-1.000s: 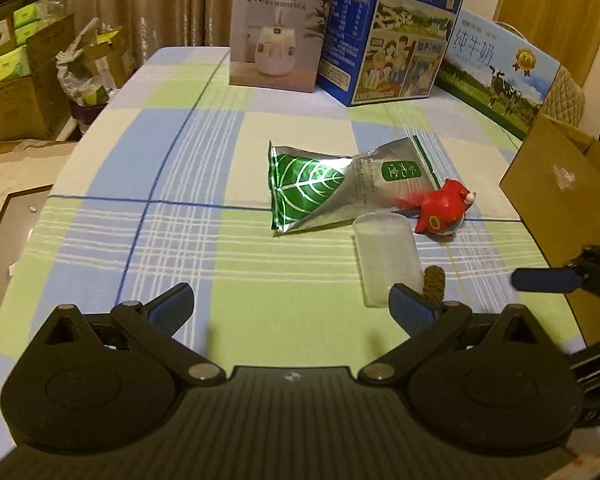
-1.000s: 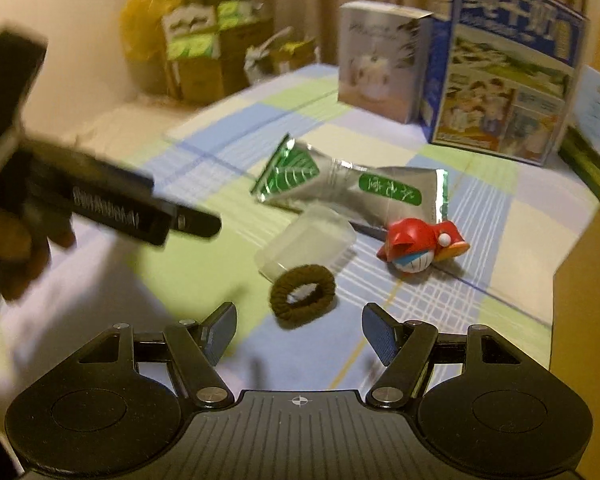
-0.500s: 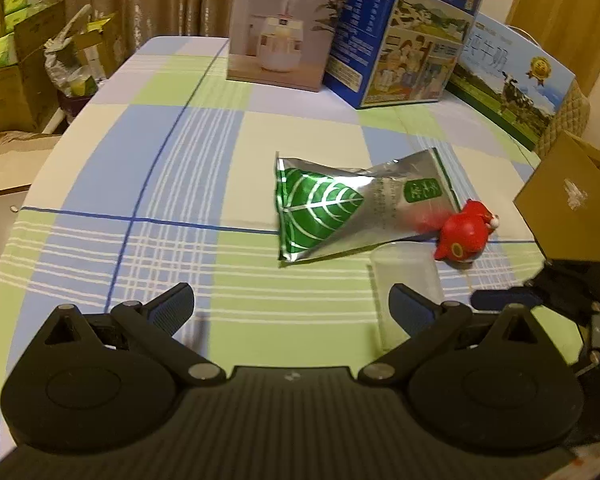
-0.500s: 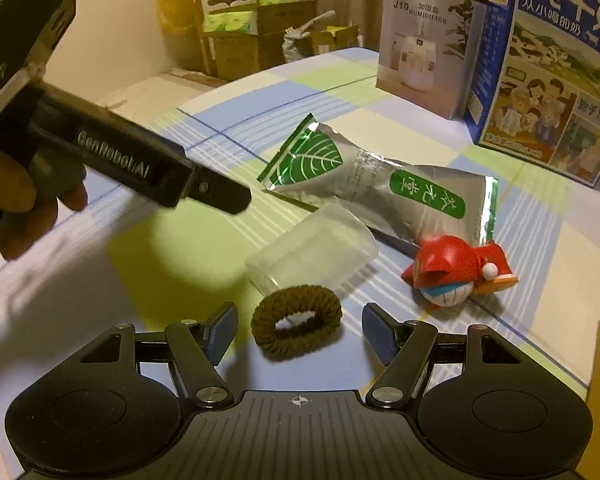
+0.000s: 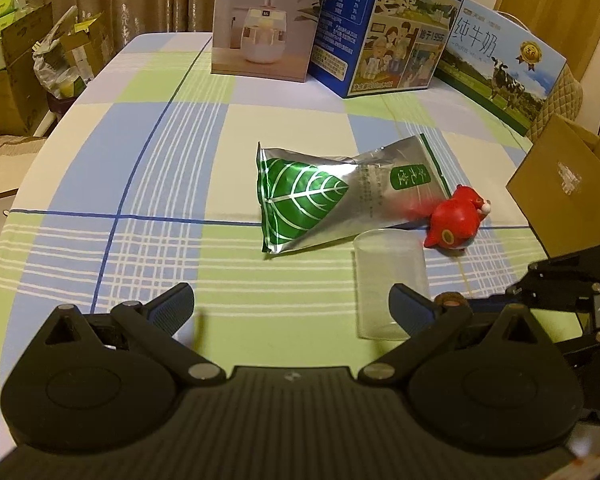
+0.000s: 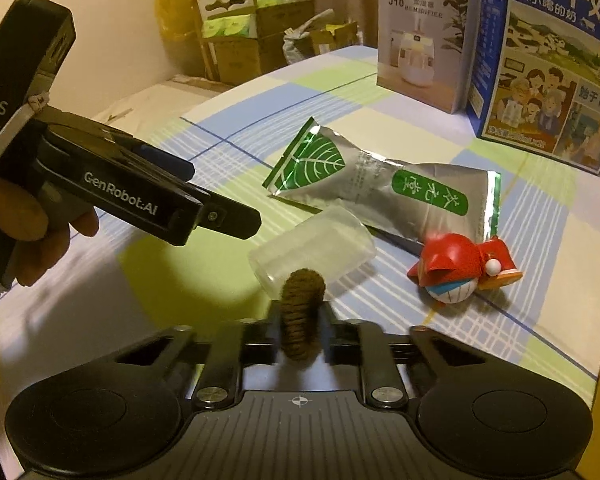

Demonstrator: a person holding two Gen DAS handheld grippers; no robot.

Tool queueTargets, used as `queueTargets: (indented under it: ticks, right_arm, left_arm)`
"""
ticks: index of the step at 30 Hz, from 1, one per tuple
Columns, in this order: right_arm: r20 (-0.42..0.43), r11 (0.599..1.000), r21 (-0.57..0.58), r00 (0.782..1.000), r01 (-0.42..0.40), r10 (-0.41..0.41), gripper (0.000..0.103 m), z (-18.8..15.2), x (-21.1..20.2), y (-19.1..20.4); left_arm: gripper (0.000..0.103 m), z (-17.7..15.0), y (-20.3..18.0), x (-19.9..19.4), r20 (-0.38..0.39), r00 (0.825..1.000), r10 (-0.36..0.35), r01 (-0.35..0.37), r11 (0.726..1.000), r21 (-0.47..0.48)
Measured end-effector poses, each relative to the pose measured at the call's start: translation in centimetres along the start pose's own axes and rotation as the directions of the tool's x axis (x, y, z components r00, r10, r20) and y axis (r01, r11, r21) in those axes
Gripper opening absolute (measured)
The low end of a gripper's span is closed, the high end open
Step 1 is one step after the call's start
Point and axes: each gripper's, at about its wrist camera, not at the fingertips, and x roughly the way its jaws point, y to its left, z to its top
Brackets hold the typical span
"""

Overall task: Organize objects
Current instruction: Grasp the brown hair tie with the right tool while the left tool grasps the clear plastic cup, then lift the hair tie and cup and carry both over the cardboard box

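Brown hair tie (image 6: 302,320) just got pinched up by my right gripper (image 6: 300,330), beside the plastic cup (image 6: 312,250); left gripper (image 5: 290,306) hangs wide open, empty. Box next, I'd guess.

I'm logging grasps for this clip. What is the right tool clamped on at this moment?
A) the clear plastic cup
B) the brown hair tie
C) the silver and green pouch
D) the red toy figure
B: in the right wrist view the right tool has its fingers closed on the brown hair tie, while the other three things lie on the table ahead.
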Motion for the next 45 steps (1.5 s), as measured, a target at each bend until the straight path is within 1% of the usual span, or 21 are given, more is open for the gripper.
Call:
queueTargets:
  ticks: [4, 6, 11, 12, 14, 16, 19, 22, 24, 28, 32, 38, 45]
  right_arm:
    - [-0.006, 0.996, 0.025, 0.997, 0.080, -0.080, 0.007, -0.2, -0.7, -0.8]
    - [-0.008, 0.990, 0.067, 0.992, 0.125, -0.125, 0.007, -0.4, -1.3, -1.5]
    - [-0.010, 0.967, 0.192, 0.985, 0.170, -0.172, 0.007, -0.7, -2.3, -3.8]
    - [-0.011, 0.963, 0.205, 0.985, 0.173, -0.175, 0.007, -0.8, -2.4, -4.1]
    - [-0.014, 0.958, 0.224, 0.984, 0.178, -0.179, 0.007, -0.9, -2.6, -4.5]
    - [-0.018, 0.957, 0.229, 0.984, 0.179, -0.180, 0.007, -1.0, -2.8, -4.6]
    - [-0.025, 0.958, 0.226, 0.984, 0.178, -0.177, 0.007, -1.2, -2.8, -4.7]
    - [-0.025, 0.958, 0.227, 0.984, 0.177, -0.176, 0.007, -1.3, -2.7, -4.7]
    - [-0.025, 0.957, 0.231, 0.984, 0.175, -0.174, 0.007, -1.3, -2.6, -4.7]
    - [-0.026, 0.955, 0.241, 0.985, 0.174, -0.173, 0.007, -1.3, -2.6, -4.8]
    - [-0.020, 0.954, 0.248, 0.985, 0.171, -0.172, 0.007, -1.2, -2.8, -4.8]
    - [-0.003, 0.953, 0.254, 0.986, 0.163, -0.168, 0.007, -0.8, -3.1, -4.7]
    - [0.021, 0.946, 0.282, 0.985, 0.161, -0.173, 0.007, -0.8, -3.9, -4.6]
  left_arm:
    - [0.102, 0.0, -0.3, 0.3, -0.006, 1.000, -0.018, 0.018, 1.000, -0.003]
    - [0.101, 0.1, -0.8, 0.5, -0.010, 0.999, -0.030, 0.030, 1.000, 0.007]
    - [0.100, 0.2, -2.9, 0.9, -0.016, 0.997, -0.079, 0.080, 0.995, 0.062]
    - [0.099, 0.2, -3.4, 1.1, -0.020, 0.996, -0.085, 0.087, 0.993, 0.077]
    - [0.093, 0.2, -4.2, 1.6, -0.032, 0.996, -0.087, 0.090, 0.991, 0.104]
    - [0.091, 0.1, -4.8, 2.0, -0.037, 0.996, -0.087, 0.091, 0.988, 0.125]
    - [0.087, 0.1, -5.6, 2.5, -0.044, 0.996, -0.079, 0.084, 0.985, 0.147]
    - [0.080, 0.2, -6.0, 3.0, -0.045, 0.997, -0.062, 0.069, 0.984, 0.165]
    - [0.070, 0.2, -6.2, 3.3, -0.050, 0.997, -0.055, 0.063, 0.983, 0.174]
    - [0.063, 0.1, -6.5, 3.9, -0.061, 0.998, -0.035, 0.046, 0.979, 0.199]
    - [0.046, 0.1, -6.6, 4.1, -0.055, 0.998, -0.019, 0.030, 0.977, 0.209]
    - [0.046, 0.1, -6.6, 3.7, -0.066, 0.998, -0.021, 0.032, 0.983, 0.182]
    - [0.046, 0.5, -6.8, 2.2, -0.043, 0.999, -0.010, 0.017, 0.985, 0.172]
